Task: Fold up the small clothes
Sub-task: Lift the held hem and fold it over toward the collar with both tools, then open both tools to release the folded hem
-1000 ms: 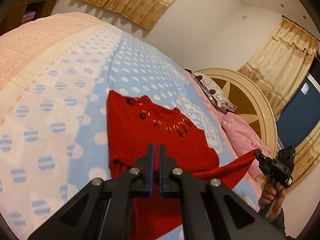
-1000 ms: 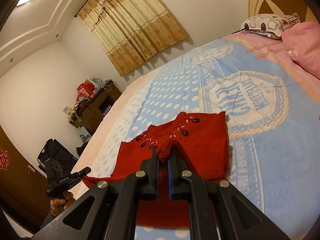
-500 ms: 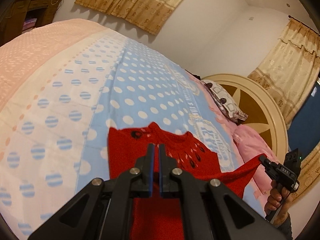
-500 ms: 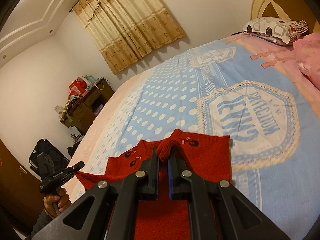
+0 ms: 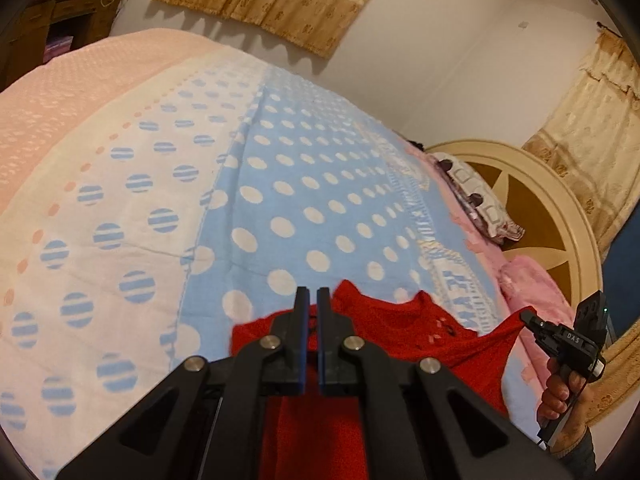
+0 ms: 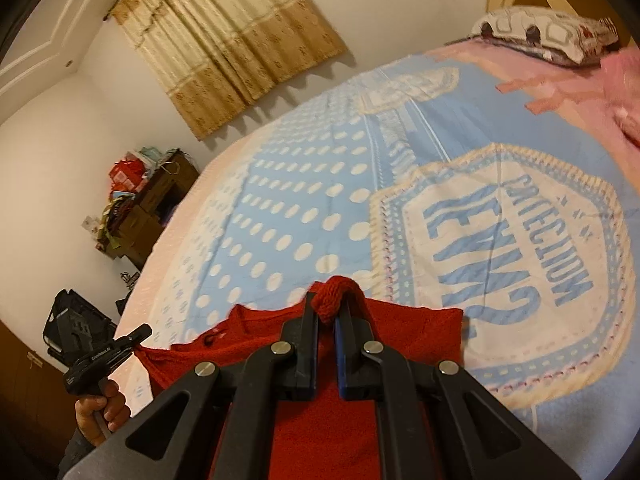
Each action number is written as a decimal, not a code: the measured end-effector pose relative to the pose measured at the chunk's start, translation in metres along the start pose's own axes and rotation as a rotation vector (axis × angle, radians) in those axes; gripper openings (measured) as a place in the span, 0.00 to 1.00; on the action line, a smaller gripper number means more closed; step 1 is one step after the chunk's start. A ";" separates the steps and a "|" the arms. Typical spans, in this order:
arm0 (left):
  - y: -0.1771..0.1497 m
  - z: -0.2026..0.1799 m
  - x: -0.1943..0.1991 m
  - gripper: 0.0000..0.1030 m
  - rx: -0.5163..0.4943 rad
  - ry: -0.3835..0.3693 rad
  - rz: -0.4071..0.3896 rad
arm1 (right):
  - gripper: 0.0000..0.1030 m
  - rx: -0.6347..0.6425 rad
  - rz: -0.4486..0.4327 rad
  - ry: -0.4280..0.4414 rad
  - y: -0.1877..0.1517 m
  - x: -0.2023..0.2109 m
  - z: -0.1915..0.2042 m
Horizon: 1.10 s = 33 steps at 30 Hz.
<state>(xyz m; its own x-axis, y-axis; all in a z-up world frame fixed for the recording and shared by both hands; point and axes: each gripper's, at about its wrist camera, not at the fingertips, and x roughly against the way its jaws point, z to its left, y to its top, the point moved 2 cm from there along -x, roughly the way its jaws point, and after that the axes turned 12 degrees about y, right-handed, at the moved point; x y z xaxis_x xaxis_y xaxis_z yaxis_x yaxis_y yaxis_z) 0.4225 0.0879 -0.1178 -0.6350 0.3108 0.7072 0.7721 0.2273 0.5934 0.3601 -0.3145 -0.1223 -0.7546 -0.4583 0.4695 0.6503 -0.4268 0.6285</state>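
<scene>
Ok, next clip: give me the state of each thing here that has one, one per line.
red knit sweater: held up by two parts, stretched between both grippers, the rest trailing on the bed
left gripper: shut on the sweater
right gripper: shut on a bunched fold of sweater
bedspread: spread flat
curtains: drawn

Both tools, the left [image 5: 312, 300] and right [image 6: 328, 308], have drawn the sweater [image 5: 400, 336] back toward the bed's near edge; more dotted bedspread [image 5: 300, 200] now shows beyond its collar than before.
</scene>
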 end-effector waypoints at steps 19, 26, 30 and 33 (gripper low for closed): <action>-0.009 0.005 -0.021 0.18 -0.057 0.151 0.006 | 0.47 0.075 0.115 -0.193 -0.010 -0.054 -0.048; -0.057 0.001 0.029 0.69 -0.143 0.218 -0.067 | 0.47 0.203 0.108 -0.113 -0.048 -0.003 -0.005; -0.087 -0.007 0.037 0.69 -0.203 0.249 -0.047 | 0.47 0.251 0.181 -0.078 -0.089 0.004 0.014; -0.101 -0.010 0.038 0.69 -0.235 0.273 -0.043 | 0.47 0.299 0.197 -0.225 -0.113 0.007 0.012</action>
<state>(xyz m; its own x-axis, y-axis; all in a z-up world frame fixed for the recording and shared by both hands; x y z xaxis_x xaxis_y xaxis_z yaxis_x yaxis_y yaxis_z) 0.3198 0.0674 -0.1473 -0.6743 0.0405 0.7373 0.7381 0.0062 0.6747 0.2805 -0.2599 -0.1821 -0.6405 -0.3126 0.7015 0.7548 -0.0877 0.6501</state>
